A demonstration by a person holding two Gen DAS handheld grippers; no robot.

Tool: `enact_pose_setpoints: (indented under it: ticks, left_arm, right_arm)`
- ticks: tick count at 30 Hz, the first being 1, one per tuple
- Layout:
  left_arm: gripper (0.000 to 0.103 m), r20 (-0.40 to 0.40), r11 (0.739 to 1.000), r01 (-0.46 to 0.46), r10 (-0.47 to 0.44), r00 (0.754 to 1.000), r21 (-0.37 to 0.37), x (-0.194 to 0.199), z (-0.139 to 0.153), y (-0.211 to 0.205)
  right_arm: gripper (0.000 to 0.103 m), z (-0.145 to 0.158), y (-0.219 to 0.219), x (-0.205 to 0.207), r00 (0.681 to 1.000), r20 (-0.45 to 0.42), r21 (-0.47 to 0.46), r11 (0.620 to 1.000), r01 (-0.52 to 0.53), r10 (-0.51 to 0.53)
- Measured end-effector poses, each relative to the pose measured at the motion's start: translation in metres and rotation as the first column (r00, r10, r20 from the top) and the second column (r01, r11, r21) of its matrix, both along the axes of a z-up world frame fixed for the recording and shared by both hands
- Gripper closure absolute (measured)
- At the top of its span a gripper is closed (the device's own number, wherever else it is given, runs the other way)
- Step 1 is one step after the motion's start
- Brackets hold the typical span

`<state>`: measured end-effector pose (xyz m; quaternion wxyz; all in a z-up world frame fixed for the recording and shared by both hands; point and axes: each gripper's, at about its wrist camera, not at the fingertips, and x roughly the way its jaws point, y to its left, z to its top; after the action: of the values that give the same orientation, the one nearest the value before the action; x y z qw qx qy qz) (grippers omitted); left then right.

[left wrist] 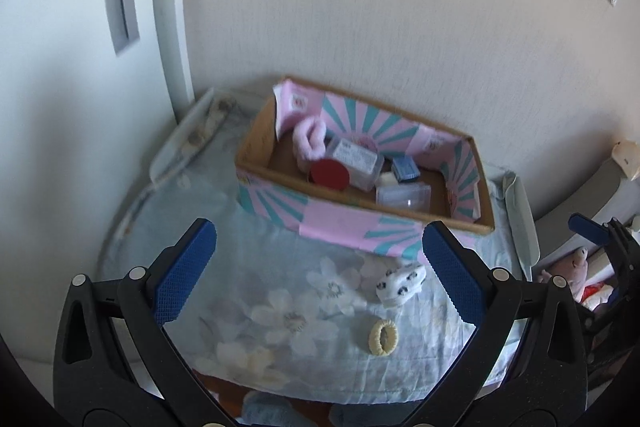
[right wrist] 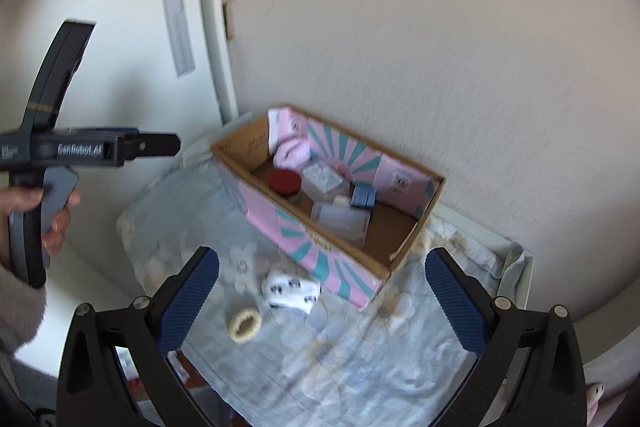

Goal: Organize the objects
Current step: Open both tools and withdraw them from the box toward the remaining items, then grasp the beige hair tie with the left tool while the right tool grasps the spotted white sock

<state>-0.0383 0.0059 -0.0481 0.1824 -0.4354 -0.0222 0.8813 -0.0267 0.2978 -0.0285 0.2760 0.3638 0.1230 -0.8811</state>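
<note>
A pink and teal cardboard box (left wrist: pixel 276 205) (right wrist: pixel 344 277) stands on a floral cloth at the wall. Inside it lie a red-lidded jar (left wrist: pixel 329 175) (right wrist: pixel 285 182), a pink fluffy item (left wrist: pixel 308 143) (right wrist: pixel 293 151), clear plastic cases (left wrist: pixel 402 195) (right wrist: pixel 340 219) and a small blue box (left wrist: pixel 405 169) (right wrist: pixel 363 195). In front of the box lie a white rolled sock with black marks (left wrist: pixel 400 283) (right wrist: pixel 292 291) and a cream hair tie (left wrist: pixel 383 338) (right wrist: pixel 244 323). My left gripper (left wrist: pixel 318 271) is open and empty above the cloth. My right gripper (right wrist: pixel 322 301) is open and empty above the sock.
The floral cloth (left wrist: pixel 280 307) (right wrist: pixel 360 355) covers a small table in a wall corner. The left gripper's body and the hand holding it (right wrist: pixel 60 163) show at left in the right wrist view. A shelf with soft toys (left wrist: pixel 576 267) stands at right.
</note>
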Motion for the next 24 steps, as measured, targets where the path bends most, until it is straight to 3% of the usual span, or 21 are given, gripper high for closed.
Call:
enact_pose_setpoints:
  ticks: [5, 12, 18, 21, 24]
  left_arm:
    - [0.000, 0.049, 1.000, 0.005, -0.005, 0.999, -0.015, 0.014, -0.046, 0.014]
    - [0.000, 0.099, 0.998, 0.037, -0.032, 0.995, -0.049, 0.048, -0.121, 0.025]
    - [0.004, 0.004, 0.989, 0.132, -0.132, 0.991, -0.061, 0.078, -0.145, 0.040]
    - [0.010, -0.071, 0.970, 0.216, -0.224, 0.972, -0.107, 0.096, -0.153, 0.057]
    - [0.019, -0.098, 0.947, 0.281, -0.298, 0.949, -0.156, 0.106, -0.162, 0.073]
  right_arm:
    - [0.000, -0.048, 0.003, -0.002, 0.997, 0.062, 0.017, 0.998, -0.056, 0.055]
    - [0.000, -0.101, 0.003, -0.018, 0.984, 0.164, -0.052, 0.997, -0.055, 0.063]
    - [0.000, -0.127, -0.005, -0.031, 0.971, 0.241, -0.133, 0.991, 0.020, 0.013]
    - [0.006, -0.137, -0.017, -0.036, 0.963, 0.269, -0.139, 0.990, 0.032, 0.007]
    - [0.007, -0.145, -0.024, -0.041, 0.957, 0.289, -0.147, 0.988, 0.046, -0.001]
